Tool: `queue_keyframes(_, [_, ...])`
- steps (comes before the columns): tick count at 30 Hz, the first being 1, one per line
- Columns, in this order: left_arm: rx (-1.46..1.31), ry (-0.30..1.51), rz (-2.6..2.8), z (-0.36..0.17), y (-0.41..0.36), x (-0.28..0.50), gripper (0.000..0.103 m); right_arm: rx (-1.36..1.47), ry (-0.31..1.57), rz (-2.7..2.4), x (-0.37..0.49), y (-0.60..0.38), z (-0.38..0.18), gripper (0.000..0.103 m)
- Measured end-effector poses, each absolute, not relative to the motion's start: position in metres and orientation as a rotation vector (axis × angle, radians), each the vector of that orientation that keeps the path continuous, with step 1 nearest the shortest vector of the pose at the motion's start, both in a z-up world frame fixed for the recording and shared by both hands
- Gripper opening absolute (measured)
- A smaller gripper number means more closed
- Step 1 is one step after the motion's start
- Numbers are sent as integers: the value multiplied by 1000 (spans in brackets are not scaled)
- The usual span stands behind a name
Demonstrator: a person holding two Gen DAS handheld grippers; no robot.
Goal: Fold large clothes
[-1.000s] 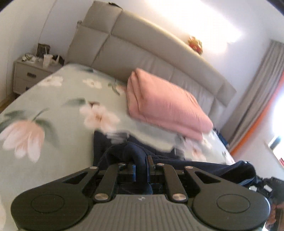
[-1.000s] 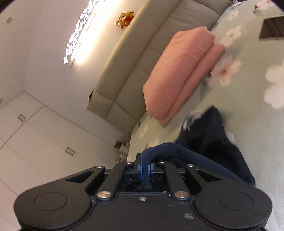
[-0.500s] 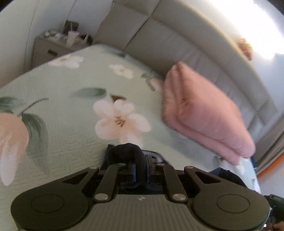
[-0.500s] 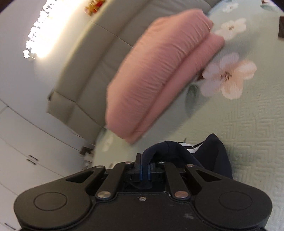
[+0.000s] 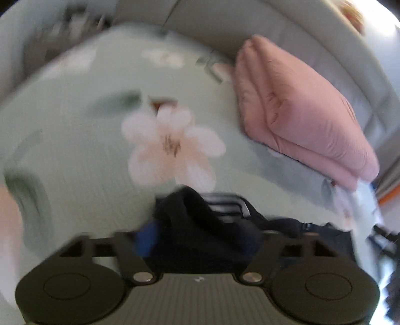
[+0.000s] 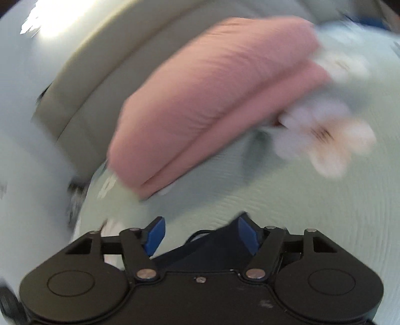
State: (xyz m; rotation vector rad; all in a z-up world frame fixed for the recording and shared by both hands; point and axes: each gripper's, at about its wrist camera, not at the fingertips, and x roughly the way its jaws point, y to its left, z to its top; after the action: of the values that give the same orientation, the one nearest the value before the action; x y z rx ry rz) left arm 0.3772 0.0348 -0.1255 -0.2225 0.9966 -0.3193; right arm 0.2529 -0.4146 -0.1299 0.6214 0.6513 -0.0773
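Two hand-held grippers, each seen from its own wrist camera, over a bed with a pale green flowered cover (image 5: 75,140); both views are smeared by motion. Left gripper (image 5: 200,240): the jaws have just been opening and now stand wide apart. A bunched fold of the dark navy garment (image 5: 200,225) rises in the gap between them, and a blue pad shows at the left of the gap; the blur hides whether either pad touches the cloth, and neither presses it. Right gripper (image 6: 201,237): the jaws have likewise just been opening and stand wide. Its two blue pads (image 6: 155,235) are plainly apart, and a flat strip of the same garment (image 6: 215,247) lies in the gap, close against the right-hand pad and clear of the left-hand one; it is not pinched.

The garment lies on the bed cover directly under and just ahead of both grippers. In the left view it spreads from the gap toward the right edge, so its visible length runs across the picture; a pale striped patch shows at its top edge. Its whole outline, and which end is which, cannot be told.

Beyond it, a folded pink quilt (image 5: 300,110) rests on the cover against the grey padded headboard (image 5: 250,22).
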Motion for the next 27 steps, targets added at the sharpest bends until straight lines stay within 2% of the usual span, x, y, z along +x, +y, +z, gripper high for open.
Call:
queue_keyframes(3, [-98,937,-368,-113,27,373,92,361,740,57,266,-383,-122,84])
queue_keyframes(10, [49,1029,-515,-139,10,376,91,17,844,419,282,-280,-132,84])
queue_keyframes(15, [-24,1045,-432,-164,25,391,86,-194,870,508,296,-213,-145,84])
queue_keyframes(19, [-120,1053,-451,-173,35,398,86,-247,870,506,306,-193,-154,82])
queue_keyframes(21, [-141,1050,-467,-175,36,400,86,-260,929,502,318,-190,-162,75])
queue_keyframes(22, [-147,1051,-470,-177,36,401,86,-266,938,491,320,-188,-164,38])
queue_keyframes(23, [-150,1051,-476,-178,35,403,86,-256,909,489,318,-188,-163,7])
queue_keyframes(24, [-149,1045,-480,-178,34,402,86,-240,864,478,313,-189,-158,4])
queue_keyframes(27, [-143,985,-474,-175,34,400,85,-295,690,384,299,-183,-141,4])
